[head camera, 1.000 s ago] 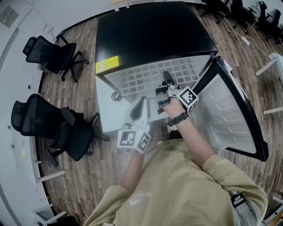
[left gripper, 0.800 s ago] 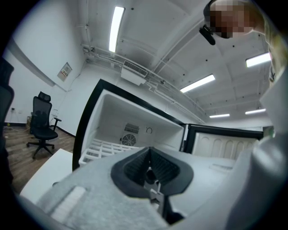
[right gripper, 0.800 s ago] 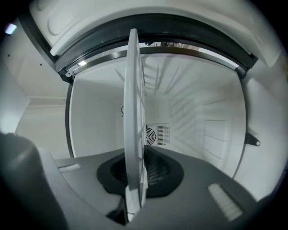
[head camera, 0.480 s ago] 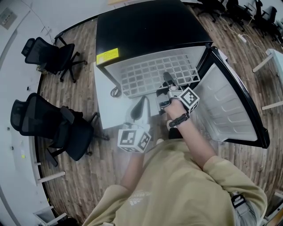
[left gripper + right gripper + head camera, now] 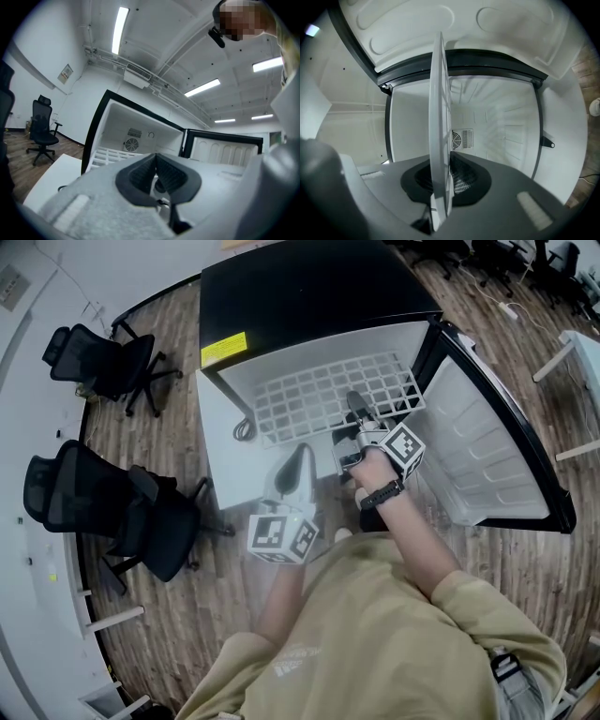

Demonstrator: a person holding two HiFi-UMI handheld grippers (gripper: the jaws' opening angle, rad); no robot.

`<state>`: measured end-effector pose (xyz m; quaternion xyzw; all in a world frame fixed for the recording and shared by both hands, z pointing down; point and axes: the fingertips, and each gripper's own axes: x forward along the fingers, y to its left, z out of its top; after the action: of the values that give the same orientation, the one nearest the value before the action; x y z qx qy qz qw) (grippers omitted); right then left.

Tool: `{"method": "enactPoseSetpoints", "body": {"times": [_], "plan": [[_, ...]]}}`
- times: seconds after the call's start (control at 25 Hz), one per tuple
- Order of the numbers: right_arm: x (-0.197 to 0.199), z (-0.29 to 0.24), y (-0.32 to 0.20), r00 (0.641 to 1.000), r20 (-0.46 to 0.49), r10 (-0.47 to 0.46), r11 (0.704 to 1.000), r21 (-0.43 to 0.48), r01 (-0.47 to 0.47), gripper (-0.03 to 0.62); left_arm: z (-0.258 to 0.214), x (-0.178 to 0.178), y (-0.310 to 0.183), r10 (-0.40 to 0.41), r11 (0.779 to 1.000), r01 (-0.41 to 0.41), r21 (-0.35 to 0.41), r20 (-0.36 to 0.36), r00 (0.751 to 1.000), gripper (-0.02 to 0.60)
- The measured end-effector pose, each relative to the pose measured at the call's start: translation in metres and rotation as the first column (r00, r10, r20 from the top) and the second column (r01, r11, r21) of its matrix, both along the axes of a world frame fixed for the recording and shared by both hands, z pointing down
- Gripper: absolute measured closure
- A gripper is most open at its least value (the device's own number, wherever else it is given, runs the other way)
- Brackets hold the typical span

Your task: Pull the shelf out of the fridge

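Head view shows right gripper (image 5: 355,412) clamping the shelf (image 5: 309,399), left gripper (image 5: 302,456) closed empty, yellow label (image 5: 223,350) illegible.

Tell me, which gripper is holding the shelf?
The right gripper: its fingers pinch the shelf edge; the left gripper holds nothing.

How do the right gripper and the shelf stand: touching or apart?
Touching: in the right gripper view, the right gripper is clamped on the shelf edge.
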<state>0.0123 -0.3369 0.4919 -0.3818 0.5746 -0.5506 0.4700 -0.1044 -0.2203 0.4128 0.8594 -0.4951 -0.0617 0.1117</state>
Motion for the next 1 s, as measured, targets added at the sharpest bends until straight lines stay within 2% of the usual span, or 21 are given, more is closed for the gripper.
{"method": "enactPoseSetpoints", "body": {"times": [0.28, 0.56, 0.8, 1.0], "plan": [[0.000, -0.006, 0.012, 1.000, 0.007, 0.000, 1.000, 0.001, 0.000, 0.563, 0.000, -0.002, 0.004, 0.010, 1.000, -0.010, -0.003, -0.001, 1.000, 0.580], [0.005, 0.001, 0.038, 0.999, -0.043, -0.001, 1.000, 0.007, 0.002, 0.568, -0.005, 0.002, 0.010, 0.030, 0.999, -0.030, 0.016, 0.022, 0.999, 0.581], [0.016, 0.008, 0.066, 0.981, -0.193, -0.019, 1.000, 0.017, 0.023, 0.566, -0.009, 0.001, 0.018, 0.032, 0.999, -0.034, 0.038, 0.039, 0.999, 0.580], [0.028, -0.009, 0.082, 0.927, -0.374, 0.023, 0.995, 0.096, 0.014, 0.566, 0.000, -0.007, 0.020, 0.011, 1.000, -0.012, 0.016, 0.038, 0.999, 0.580]]}}
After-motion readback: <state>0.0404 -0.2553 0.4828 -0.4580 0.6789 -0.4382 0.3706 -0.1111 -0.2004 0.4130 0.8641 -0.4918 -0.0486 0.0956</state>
